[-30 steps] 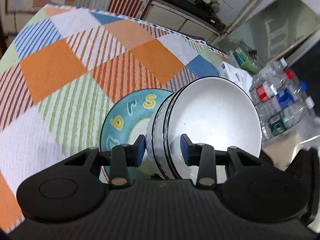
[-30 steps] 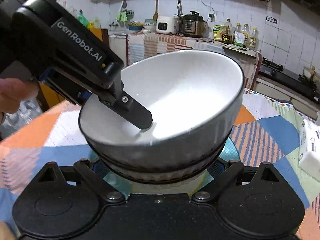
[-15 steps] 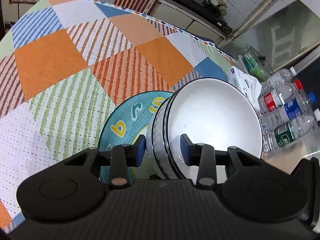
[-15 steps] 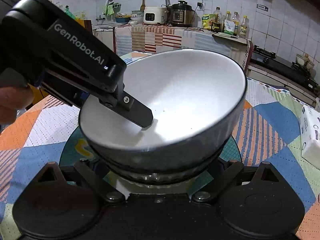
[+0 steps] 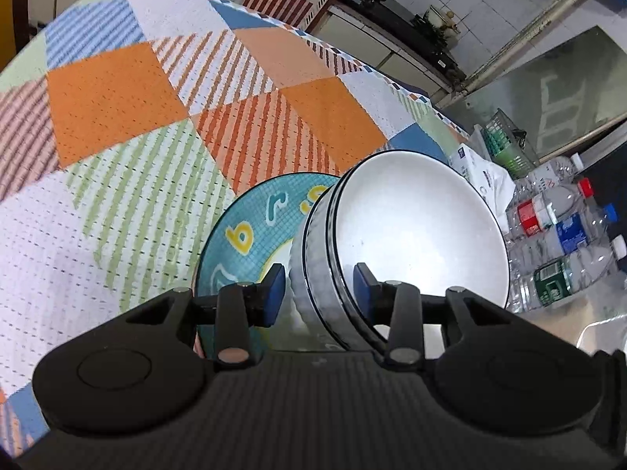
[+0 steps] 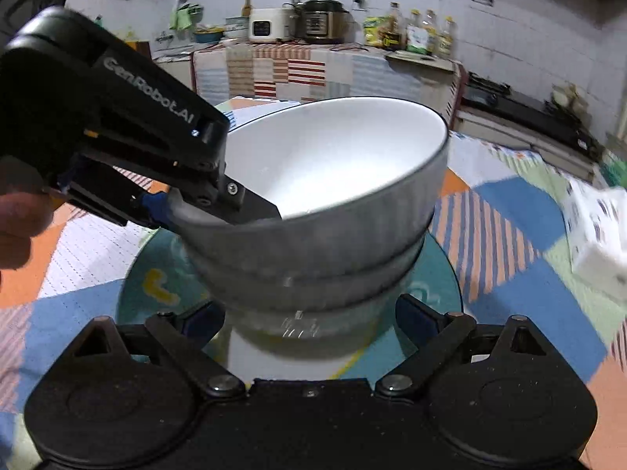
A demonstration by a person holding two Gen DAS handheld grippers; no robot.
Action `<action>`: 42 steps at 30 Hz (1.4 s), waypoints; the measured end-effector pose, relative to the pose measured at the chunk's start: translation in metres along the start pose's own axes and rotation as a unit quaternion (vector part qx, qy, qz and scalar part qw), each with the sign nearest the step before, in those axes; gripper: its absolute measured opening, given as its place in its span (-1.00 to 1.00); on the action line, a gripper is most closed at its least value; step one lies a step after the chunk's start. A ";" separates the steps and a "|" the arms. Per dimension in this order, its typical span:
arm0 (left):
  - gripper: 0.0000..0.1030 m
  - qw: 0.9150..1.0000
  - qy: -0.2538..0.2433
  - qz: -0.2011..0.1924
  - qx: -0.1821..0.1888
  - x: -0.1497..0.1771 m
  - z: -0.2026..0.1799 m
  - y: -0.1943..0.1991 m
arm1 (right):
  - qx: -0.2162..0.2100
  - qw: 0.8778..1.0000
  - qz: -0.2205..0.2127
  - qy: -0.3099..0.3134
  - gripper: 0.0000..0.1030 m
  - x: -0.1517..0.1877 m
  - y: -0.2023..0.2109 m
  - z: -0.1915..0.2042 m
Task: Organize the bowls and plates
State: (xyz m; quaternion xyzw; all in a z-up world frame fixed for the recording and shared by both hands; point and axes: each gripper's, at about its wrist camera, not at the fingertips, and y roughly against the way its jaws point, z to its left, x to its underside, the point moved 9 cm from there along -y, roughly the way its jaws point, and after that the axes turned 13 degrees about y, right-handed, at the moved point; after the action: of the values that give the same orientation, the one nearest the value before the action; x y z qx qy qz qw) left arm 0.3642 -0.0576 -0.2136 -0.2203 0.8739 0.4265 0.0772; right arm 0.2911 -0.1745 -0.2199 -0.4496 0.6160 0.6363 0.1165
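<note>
Left claw [image 5: 318, 290] pinching rims of nested bowls [image 5: 423, 235]; stack now tipped farther over teal plate [image 5: 243, 235], right claw [image 6: 309, 319] spread, untouching: set-down probably imminent.

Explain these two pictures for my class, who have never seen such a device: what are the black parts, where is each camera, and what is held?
No robot here: a person holds a two-finger clamp in each hand, each with a camera looking along its fingers. The left-hand view shows the left gripper pinching the wall of two nested white bowls, one finger inside, one outside. They tilt over a teal lettered plate on a patchwork tablecloth. The right-hand view shows the right gripper, fingers either side of the lower bowl; whether they press it is unclear.
</note>
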 end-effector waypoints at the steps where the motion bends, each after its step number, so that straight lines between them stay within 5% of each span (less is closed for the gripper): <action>1: -0.26 1.000 -0.011 -0.005 -0.006 0.001 -0.002 0.003 | -0.003 1.000 -0.005 -0.008 0.86 0.001 0.005 0.002; 7: -0.16 0.995 -0.072 -0.070 -0.019 0.006 -0.021 0.041 | 0.010 0.999 -0.010 -0.044 0.87 0.010 0.033 0.002; 18: -0.06 0.983 -0.140 -0.109 -0.040 0.056 -0.044 0.116 | 0.044 0.996 -0.010 -0.077 0.86 0.015 0.089 -0.021; 27: 0.08 0.984 -0.136 -0.111 -0.041 0.090 -0.057 0.162 | 0.048 0.993 -0.010 -0.108 0.86 0.018 0.138 -0.025; 42: 0.17 0.977 -0.120 -0.135 -0.112 0.127 -0.045 0.210 | 0.076 0.993 0.025 -0.092 0.87 0.021 0.193 -0.005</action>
State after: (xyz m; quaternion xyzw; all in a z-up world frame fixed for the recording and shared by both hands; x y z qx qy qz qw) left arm 0.1590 -0.0197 -0.0771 -0.2910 0.7674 0.5302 0.2128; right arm 0.1462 -0.2284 -0.1031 -0.3638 0.6601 0.6290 0.1904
